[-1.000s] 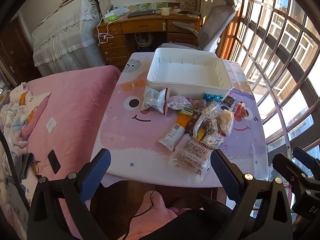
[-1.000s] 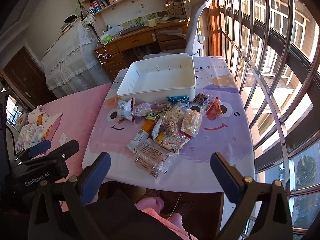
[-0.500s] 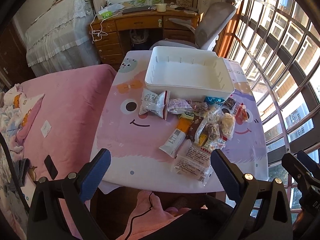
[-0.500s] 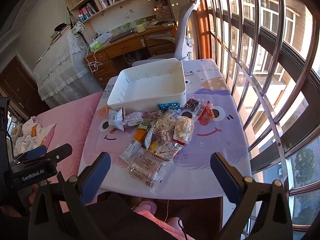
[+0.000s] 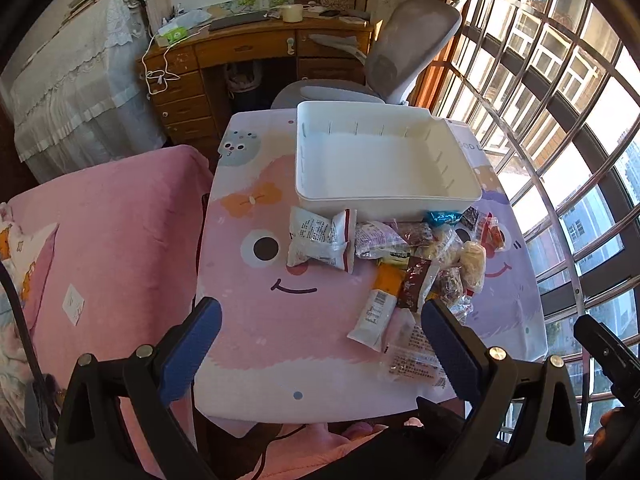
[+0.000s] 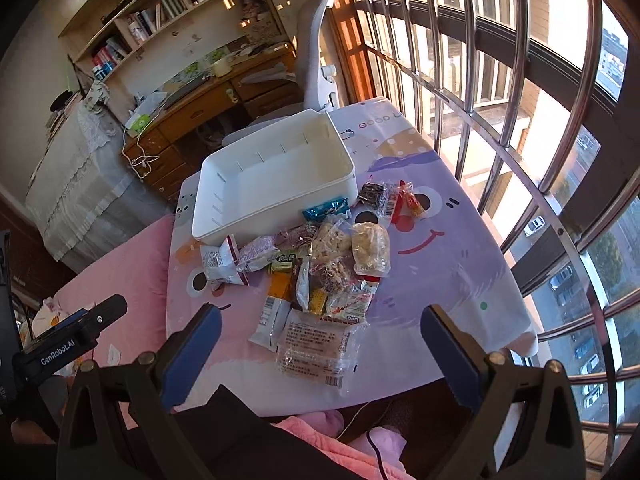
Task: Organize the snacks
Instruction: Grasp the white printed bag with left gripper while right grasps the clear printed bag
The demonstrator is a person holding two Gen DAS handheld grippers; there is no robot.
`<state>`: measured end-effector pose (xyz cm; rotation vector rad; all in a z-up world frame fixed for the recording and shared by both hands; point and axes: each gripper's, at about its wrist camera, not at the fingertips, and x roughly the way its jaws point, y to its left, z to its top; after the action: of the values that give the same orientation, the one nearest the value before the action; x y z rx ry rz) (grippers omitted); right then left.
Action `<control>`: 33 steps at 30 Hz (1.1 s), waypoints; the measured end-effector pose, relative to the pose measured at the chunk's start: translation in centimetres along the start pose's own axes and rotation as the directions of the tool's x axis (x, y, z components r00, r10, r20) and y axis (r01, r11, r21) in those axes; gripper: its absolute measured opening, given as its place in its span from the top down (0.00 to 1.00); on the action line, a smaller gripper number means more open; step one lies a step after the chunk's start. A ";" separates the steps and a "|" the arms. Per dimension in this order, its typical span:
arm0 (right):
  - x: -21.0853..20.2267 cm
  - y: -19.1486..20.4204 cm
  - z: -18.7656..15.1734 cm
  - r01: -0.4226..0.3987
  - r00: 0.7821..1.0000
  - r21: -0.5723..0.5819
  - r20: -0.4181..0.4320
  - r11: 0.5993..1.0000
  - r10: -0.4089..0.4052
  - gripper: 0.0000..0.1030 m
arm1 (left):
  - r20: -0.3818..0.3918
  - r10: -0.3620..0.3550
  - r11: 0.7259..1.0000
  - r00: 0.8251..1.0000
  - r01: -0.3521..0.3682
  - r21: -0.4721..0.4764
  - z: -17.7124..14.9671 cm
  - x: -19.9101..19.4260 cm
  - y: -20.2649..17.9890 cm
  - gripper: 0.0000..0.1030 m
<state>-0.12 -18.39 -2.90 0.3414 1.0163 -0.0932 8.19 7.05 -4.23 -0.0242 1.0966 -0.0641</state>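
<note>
Clearly "GenRobot.AI" marks the left claw (image 6: 72, 344), both claws wide and empty.

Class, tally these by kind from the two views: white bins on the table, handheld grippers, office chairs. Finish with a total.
White bin: 1
Grippers: 2, the left gripper and the right gripper, both open
Office chair: 1
Total: 4

Warm window sunlight, fisheye-bent edges
</note>
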 end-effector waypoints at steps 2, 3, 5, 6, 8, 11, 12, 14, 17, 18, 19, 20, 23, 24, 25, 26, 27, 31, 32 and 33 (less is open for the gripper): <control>0.2 0.7 -0.3 0.024 1.000 0.034 0.020 0.999 -0.024 0.02 | -0.009 -0.016 1.000 1.000 0.016 0.026 0.7 0.8 1.1 0.04; 0.5 1.0 -0.4 0.044 0.999 0.053 0.028 0.998 -0.045 0.02 | -0.010 -0.021 0.999 1.000 0.021 0.042 1.1 1.1 1.6 0.04; 1.0 1.6 -0.9 0.073 0.996 0.087 0.036 0.994 -0.076 0.02 | -0.012 -0.039 0.996 0.999 0.040 0.077 1.6 1.9 2.5 0.04; 1.3 1.9 -1.1 0.085 0.995 0.099 0.038 0.991 -0.089 0.02 | -0.013 -0.052 0.994 0.999 0.053 0.094 1.8 2.3 3.0 0.04; 2.0 2.5 -1.7 0.118 0.991 0.111 0.049 0.987 -0.124 0.02 | -0.022 -0.073 0.990 0.997 0.075 0.123 2.2 3.3 3.8 0.04; 2.8 3.2 -2.7 0.154 0.984 0.123 0.067 0.980 -0.163 0.02 | -0.028 -0.098 0.983 0.995 0.101 0.153 2.7 4.8 4.8 0.04; 3.0 3.3 -3.0 0.160 0.983 0.127 0.070 0.979 -0.170 0.02 | -0.033 -0.111 0.980 0.993 0.115 0.159 2.8 5.4 5.1 0.04; 3.8 3.4 -3.7 0.177 0.981 0.132 0.059 0.975 -0.186 0.02 | -0.039 -0.141 0.975 0.989 0.146 0.170 3.0 6.4 5.4 0.04; 4.8 3.6 -5.0 0.199 0.978 0.133 0.037 0.971 -0.205 0.02 | -0.036 -0.176 0.964 0.984 0.180 0.197 3.1 7.9 5.4 0.04; 5.1 3.6 -5.4 0.208 0.977 0.131 0.026 0.969 -0.213 0.02 | -0.039 -0.190 0.959 0.981 0.194 0.207 3.1 8.3 5.4 0.04; 5.5 3.6 -5.7 0.212 0.976 0.131 0.013 0.969 -0.215 0.03 | -0.041 -0.207 0.954 0.977 0.211 0.215 3.0 8.7 5.2 0.05; 5.9 3.6 -6.1 0.215 0.976 0.133 -0.003 0.968 -0.217 0.03 | -0.036 -0.220 0.949 0.975 0.222 0.223 2.9 9.0 5.1 0.05; 7.1 3.4 -7.2 0.214 0.977 0.146 -0.049 0.966 -0.209 0.03 | -0.018 -0.231 0.939 0.973 0.228 0.259 2.7 10.2 4.4 0.05; 7.5 3.4 -7.5 0.216 0.976 0.149 -0.065 0.965 -0.208 0.03 | -0.014 -0.232 0.935 0.973 0.227 0.271 2.7 10.6 4.2 0.05; 8.0 3.3 -7.7 0.218 0.975 0.152 -0.082 0.964 -0.207 0.03 | -0.011 -0.227 0.934 0.974 0.221 0.279 2.6 11.1 4.0 0.05; 8.5 3.1 -7.8 0.215 0.974 0.156 -0.100 0.964 -0.201 0.03 | -0.012 -0.224 0.934 0.974 0.218 0.283 2.5 11.6 3.7 0.05; 9.0 3.0 -8.0 0.209 0.974 0.161 -0.117 0.965 -0.192 0.03 | -0.015 -0.226 0.934 0.974 0.221 0.282 2.5 12.1 3.6 0.05; 11.6 2.6 -8.3 0.190 0.969 0.184 -0.194 0.964 -0.153 0.03 | -0.042 -0.241 0.939 0.970 0.244 0.241 2.5 14.6 3.3 0.05; 12.3 2.4 -8.4 0.186 0.966 0.192 -0.215 0.964 -0.144 0.03 | -0.050 -0.238 0.942 0.970 0.243 0.233 2.6 15.3 3.2 0.05; 13.0 2.3 -8.4 0.186 0.962 0.196 -0.236 0.963 -0.138 0.03 | -0.056 -0.234 0.943 0.971 0.240 0.229 2.6 16.0 3.1 0.05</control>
<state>0.47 -12.45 -17.36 0.4738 1.2580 -0.3225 17.91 9.06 -17.43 0.0573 1.1039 -0.4118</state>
